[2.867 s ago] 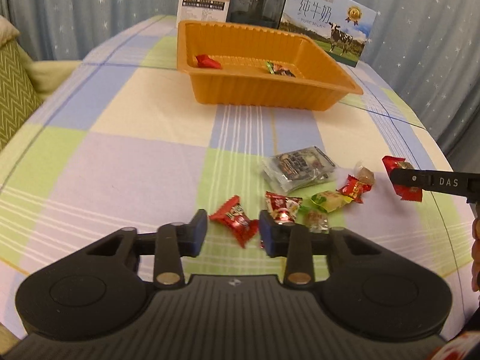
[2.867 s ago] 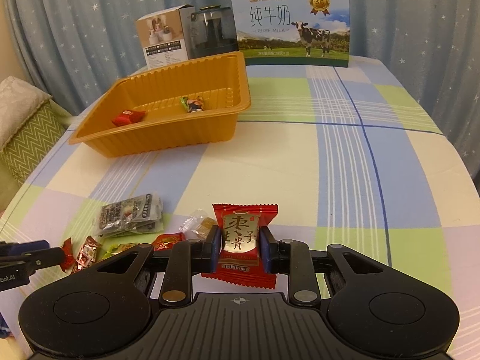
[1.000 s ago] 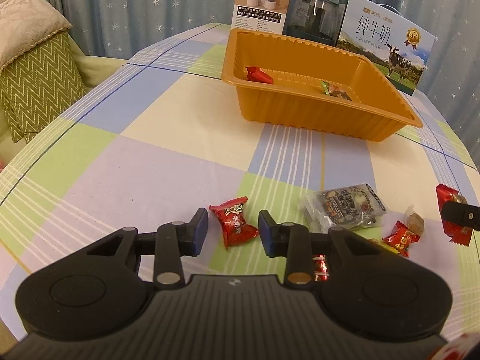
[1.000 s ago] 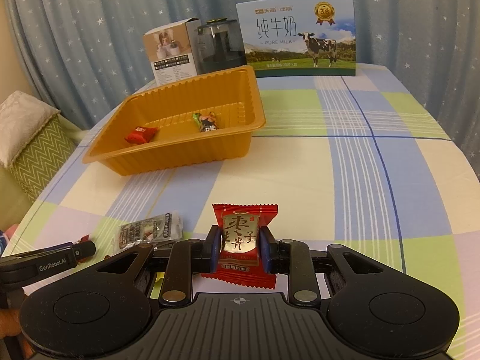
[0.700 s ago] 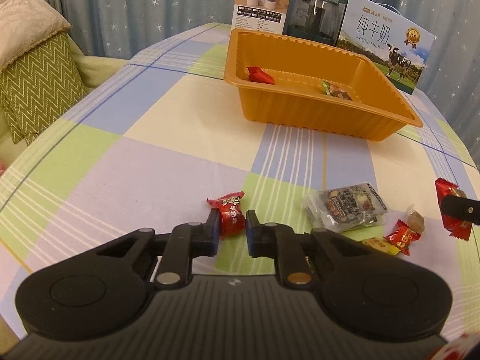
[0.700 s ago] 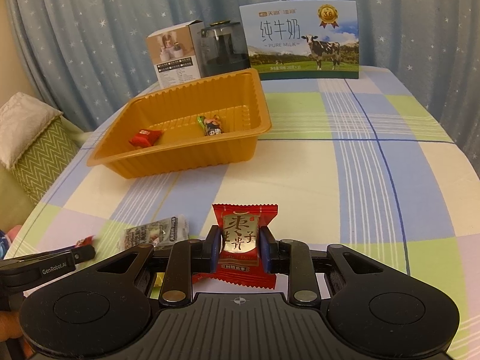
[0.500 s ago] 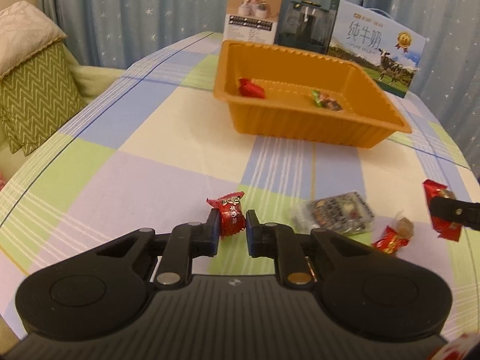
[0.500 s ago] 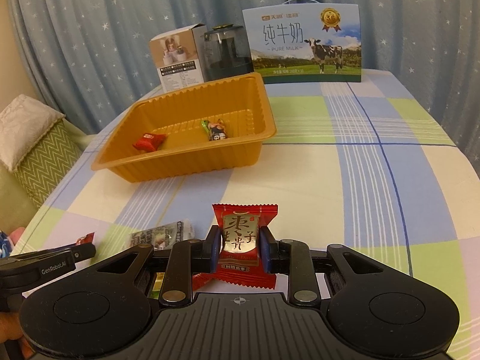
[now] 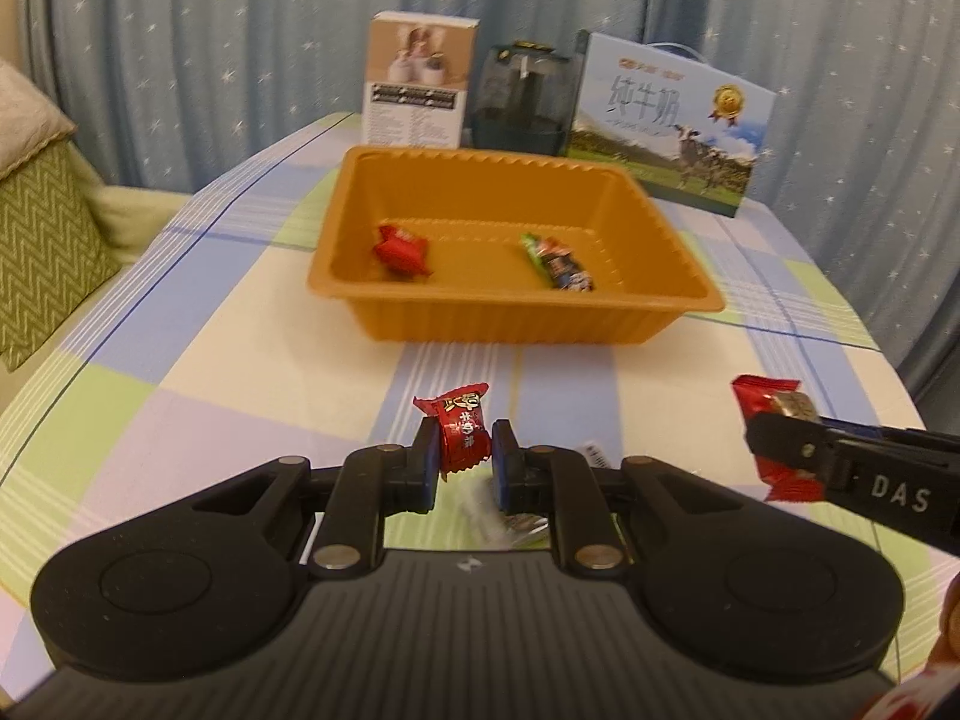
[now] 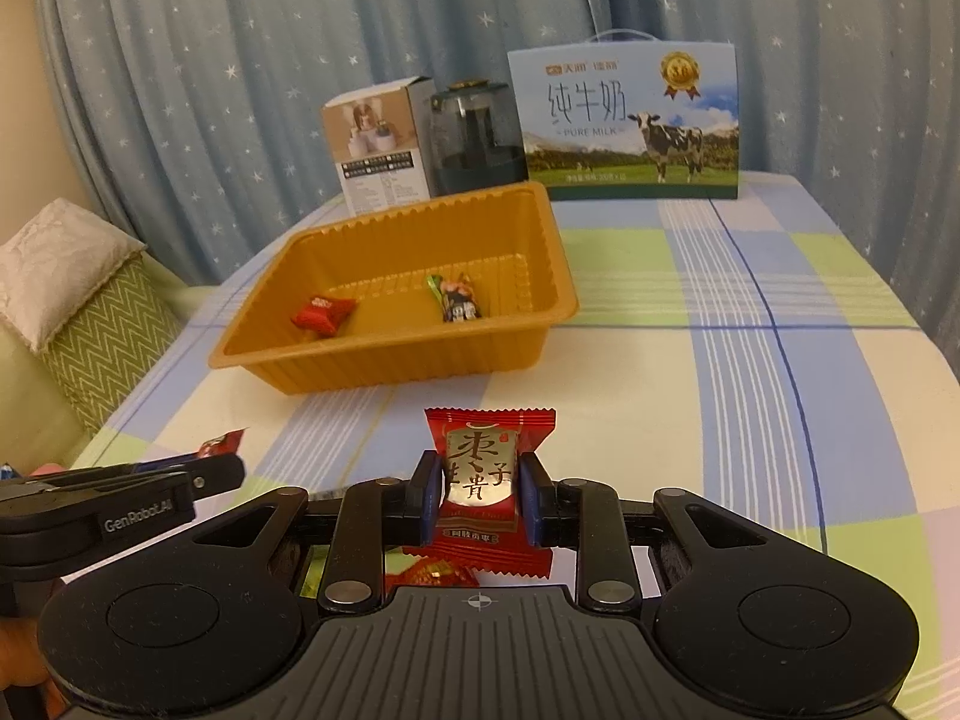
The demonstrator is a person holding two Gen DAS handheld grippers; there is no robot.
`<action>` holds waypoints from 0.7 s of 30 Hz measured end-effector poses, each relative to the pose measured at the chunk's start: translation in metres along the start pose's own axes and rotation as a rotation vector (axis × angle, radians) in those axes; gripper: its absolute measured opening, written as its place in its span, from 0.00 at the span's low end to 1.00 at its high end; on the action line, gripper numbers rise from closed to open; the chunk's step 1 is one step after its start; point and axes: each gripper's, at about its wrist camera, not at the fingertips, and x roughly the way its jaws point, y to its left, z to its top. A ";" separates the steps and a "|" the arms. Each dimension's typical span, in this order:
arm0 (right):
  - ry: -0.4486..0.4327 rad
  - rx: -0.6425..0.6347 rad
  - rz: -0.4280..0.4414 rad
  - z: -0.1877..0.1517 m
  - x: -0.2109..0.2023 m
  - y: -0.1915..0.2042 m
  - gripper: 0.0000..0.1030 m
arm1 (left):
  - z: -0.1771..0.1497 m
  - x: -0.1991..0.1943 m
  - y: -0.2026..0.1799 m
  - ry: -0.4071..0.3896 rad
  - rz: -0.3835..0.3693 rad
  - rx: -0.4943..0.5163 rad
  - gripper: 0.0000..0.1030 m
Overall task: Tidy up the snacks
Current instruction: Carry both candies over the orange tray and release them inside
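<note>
Both grippers are tilted down toward the checked table, each with a sweet pinched between its pads. The left gripper sits low in the centre of its own view, jaws closed on a small red candy that stands upright and clear of the cloth. In the right wrist view the same gripper reaches in from the lower left edge. The right gripper clamps a larger red date candy, label facing the camera; seen from the left wrist, it enters from the right edge, mid-height. The orange tray lies ahead of both in mid-frame, holding a red sweet on its left side and a green-ended one to the right. A milk box stands behind the tray.
</note>
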 end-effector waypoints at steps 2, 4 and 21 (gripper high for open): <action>-0.015 -0.006 -0.002 0.004 -0.002 0.000 0.27 | 0.004 -0.002 -0.004 -0.011 -0.010 0.009 0.15; -0.029 -0.008 -0.005 0.008 -0.003 -0.001 0.27 | 0.009 -0.004 -0.007 -0.023 -0.017 0.023 0.15; -0.120 -0.029 0.016 0.061 0.025 0.009 0.27 | 0.062 0.020 -0.004 -0.110 -0.002 0.088 0.15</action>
